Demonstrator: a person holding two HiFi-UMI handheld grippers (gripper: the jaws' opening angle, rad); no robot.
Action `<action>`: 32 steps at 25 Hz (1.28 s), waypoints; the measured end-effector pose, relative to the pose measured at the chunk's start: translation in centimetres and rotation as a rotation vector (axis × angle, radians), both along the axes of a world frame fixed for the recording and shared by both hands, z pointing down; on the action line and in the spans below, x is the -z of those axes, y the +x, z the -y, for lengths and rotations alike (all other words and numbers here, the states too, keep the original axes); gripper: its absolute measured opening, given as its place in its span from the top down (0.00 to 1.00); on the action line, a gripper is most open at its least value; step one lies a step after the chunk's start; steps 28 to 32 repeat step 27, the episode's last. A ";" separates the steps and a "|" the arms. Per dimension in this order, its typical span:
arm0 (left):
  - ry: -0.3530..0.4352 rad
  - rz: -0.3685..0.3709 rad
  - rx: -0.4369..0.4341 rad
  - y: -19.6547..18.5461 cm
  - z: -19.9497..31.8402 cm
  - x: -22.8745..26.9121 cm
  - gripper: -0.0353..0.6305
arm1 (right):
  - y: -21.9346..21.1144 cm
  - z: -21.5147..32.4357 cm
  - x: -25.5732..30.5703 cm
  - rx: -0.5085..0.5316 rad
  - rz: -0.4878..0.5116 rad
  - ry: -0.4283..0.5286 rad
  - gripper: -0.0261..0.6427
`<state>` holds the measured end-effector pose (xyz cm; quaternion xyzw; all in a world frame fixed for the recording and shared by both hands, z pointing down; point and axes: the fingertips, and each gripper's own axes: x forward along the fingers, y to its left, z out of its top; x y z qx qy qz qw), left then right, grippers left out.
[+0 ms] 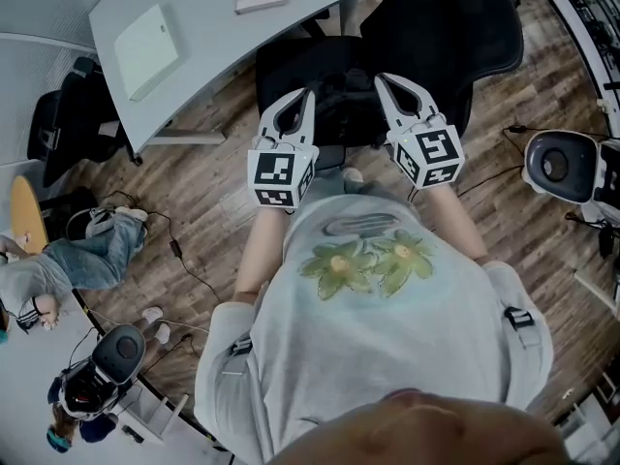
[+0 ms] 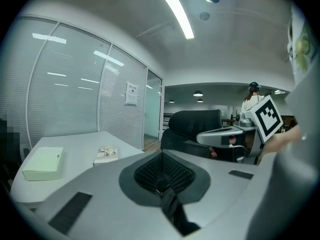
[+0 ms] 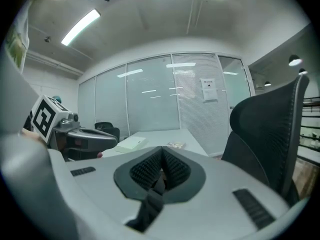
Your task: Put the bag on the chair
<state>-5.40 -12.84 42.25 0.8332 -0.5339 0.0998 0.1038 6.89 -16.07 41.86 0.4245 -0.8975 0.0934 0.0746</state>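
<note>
The left gripper [image 1: 302, 95] is shut tight on a thin black strap [image 2: 172, 209]. If that strap slips out, I think the bag [image 1: 368, 318] would tip and drop to the floor. The bag hangs in the middle, close in front of the person, and is not on the chair [image 1: 436, 27] yet. The right gripper [image 1: 386, 80] bites the other strap [image 3: 150, 206] the same way, and a slip there would do the same harm. The bag might also bump the chair and push it away. Both grippers are up side by side, pointing at the chair and a little down.
</note>
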 end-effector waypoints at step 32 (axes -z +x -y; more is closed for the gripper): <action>-0.050 -0.034 0.006 -3.0 0.6 -1.4 0.92 | -2.0 0.0 -1.7 0.018 -0.066 -0.031 0.95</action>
